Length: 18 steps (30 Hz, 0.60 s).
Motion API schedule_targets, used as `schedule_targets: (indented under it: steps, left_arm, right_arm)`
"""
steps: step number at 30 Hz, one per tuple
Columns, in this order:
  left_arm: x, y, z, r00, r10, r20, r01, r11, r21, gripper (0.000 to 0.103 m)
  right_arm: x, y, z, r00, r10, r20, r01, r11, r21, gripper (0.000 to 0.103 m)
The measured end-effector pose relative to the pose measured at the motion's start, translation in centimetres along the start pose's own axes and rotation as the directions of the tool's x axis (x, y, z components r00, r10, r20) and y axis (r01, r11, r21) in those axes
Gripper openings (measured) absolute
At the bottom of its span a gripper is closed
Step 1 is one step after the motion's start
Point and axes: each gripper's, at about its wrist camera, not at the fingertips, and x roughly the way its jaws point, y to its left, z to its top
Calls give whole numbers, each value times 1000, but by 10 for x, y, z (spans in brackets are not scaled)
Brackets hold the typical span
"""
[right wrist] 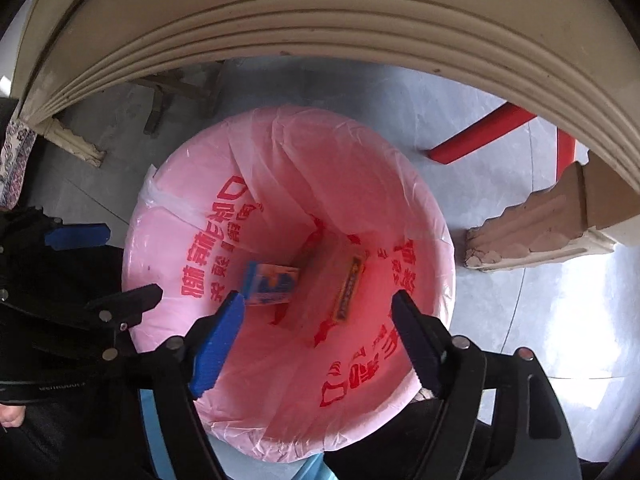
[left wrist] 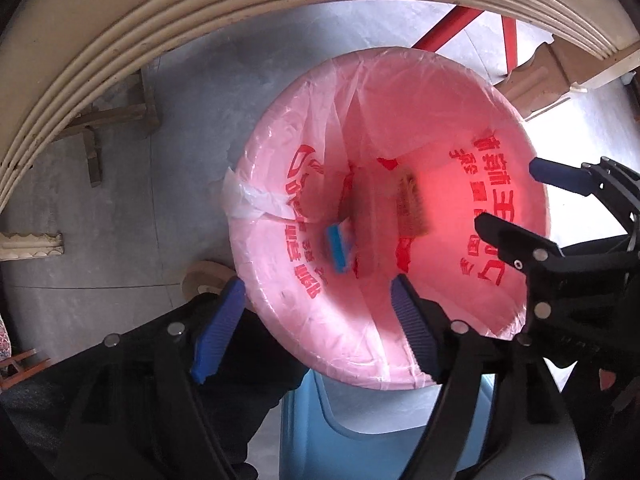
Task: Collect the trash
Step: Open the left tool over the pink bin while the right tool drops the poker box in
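Observation:
A round trash bin lined with a pink bag (left wrist: pixel 280 152) (right wrist: pixel 188 184) with red print sits on the floor below both grippers. At its bottom lie a blue-and-white box (left wrist: pixel 337 249) (right wrist: pixel 272 285) and a yellow-brown packet (left wrist: pixel 409 208) (right wrist: pixel 349 286). My left gripper (left wrist: pixel 316 292) (right wrist: pixel 132 264) hangs open over the bin's near rim with nothing between its blue pads. Beside it, my right gripper (right wrist: pixel 318 300) (left wrist: pixel 508 196) is also open and empty above the bin's mouth.
A cream table edge (left wrist: pixel 120 40) (right wrist: pixel 320 20) arches over the far side. Red metal legs (left wrist: pixel 444 28) (right wrist: pixel 480 136) and a torn cardboard box (left wrist: pixel 544 76) (right wrist: pixel 560 220) stand to the right, wooden furniture legs (left wrist: pixel 116 116) to the left. The bin's light blue body (left wrist: pixel 340 420) shows below the bag.

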Motion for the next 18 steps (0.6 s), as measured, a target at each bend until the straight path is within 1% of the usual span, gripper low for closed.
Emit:
schedule_targets:
  steps: [5,8,18]
  left_arm:
    - [-5,7,2,1000,-14,18,15,1000,-26,78]
    - [-4,10,2,999,-32,11,33,999,-38,78]
    - [-12,8,1,999,-27,38,28,999,-33,79]
  right_arm:
    - [-2,-7,1,1000,30,10,-30,999,33,76]
    - [-3,-8,3,1000,26,14,-27,999,40,76]
    - [-14,-10,1,999,35,38,-38,997,65,76]
